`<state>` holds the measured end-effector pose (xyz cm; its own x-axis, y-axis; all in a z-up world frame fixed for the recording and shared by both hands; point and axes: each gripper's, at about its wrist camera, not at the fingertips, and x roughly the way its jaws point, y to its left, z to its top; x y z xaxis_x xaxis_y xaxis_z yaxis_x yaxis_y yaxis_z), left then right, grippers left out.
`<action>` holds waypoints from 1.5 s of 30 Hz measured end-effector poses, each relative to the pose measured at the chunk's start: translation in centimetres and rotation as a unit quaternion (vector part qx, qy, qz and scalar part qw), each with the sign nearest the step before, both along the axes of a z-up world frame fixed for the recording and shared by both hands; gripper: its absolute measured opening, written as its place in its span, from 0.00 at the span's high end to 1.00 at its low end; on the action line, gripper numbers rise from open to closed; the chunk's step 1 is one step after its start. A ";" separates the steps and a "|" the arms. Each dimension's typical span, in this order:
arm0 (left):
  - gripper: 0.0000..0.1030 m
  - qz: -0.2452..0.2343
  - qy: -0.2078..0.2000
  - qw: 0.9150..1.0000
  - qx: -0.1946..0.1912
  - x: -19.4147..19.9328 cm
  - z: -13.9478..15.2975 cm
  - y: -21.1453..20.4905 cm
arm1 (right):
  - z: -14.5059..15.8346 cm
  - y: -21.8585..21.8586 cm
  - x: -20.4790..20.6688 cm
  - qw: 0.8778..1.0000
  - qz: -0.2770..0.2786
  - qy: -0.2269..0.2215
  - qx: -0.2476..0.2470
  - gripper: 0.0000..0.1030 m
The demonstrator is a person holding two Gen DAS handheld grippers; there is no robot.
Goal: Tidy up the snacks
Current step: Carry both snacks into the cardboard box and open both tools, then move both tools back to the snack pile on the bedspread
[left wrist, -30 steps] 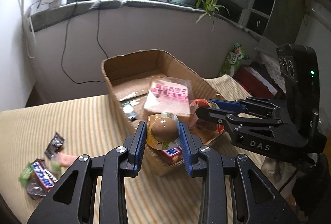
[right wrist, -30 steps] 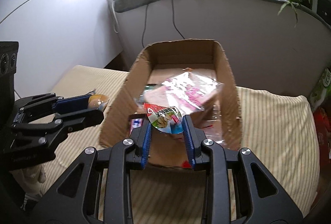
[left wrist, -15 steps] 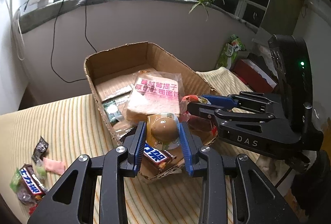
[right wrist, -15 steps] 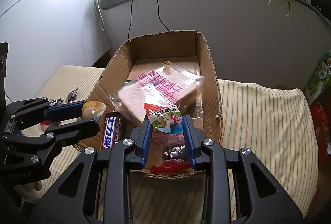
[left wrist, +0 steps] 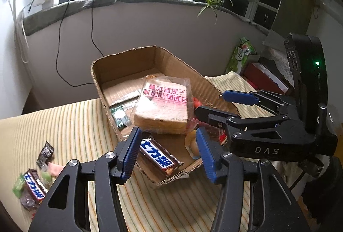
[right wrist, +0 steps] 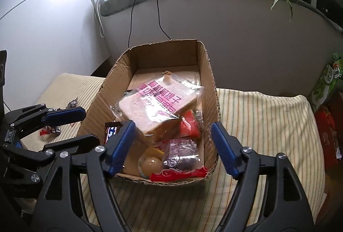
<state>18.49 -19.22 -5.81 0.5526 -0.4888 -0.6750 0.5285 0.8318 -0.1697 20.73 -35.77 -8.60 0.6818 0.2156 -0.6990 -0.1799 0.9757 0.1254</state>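
Left gripper (left wrist: 167,152) hangs spread and empty over the cardboard box (left wrist: 120,64), above a chocolate bar (left wrist: 159,158); loose snacks (left wrist: 32,187) lie on the striped cloth (left wrist: 70,124); right gripper (right wrist: 171,148) gapes empty over the egg pack (right wrist: 150,164) and bread (right wrist: 158,105) in the box.

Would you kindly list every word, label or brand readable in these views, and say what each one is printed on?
"蔓越莓提子 厚切吐司面包": pink print on the bagged bread in the cardboard box.
"士力架": chocolate bar in the box.
"士力架": second chocolate bar among loose snacks on the striped cloth.
"DAS": right gripper body.
Green carton print: too blurred to read.
Fine print on the bread bag: too small.
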 end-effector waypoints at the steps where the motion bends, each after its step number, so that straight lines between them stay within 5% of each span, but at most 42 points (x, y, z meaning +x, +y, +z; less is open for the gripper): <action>1: 0.49 0.001 -0.001 1.000 0.000 -0.1 0.1 0.1 | 0.1 0.1 0.0 1.000 0.000 0.000 0.000 0.22; 19: 0.49 0.049 -0.006 0.999 -0.021 -1.8 0.7 6.3 | 2.9 3.6 -2.0 0.999 0.021 -0.019 0.014 0.20; 35: 0.49 0.175 0.007 0.984 -0.021 -3.2 -0.9 19.2 | 4.0 12.4 -3.1 0.991 0.124 -0.021 0.039 0.20; 45: 0.50 0.195 0.037 0.980 -0.016 -3.6 -3.7 22.3 | 3.0 18.4 -2.7 0.980 0.194 0.006 0.043 0.21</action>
<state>14.88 3.13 -9.55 0.6519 -0.2721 -0.7078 0.1576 0.9617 -0.2245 18.04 -17.33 -5.55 0.5290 0.5155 -0.6742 -0.5340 0.8196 0.2077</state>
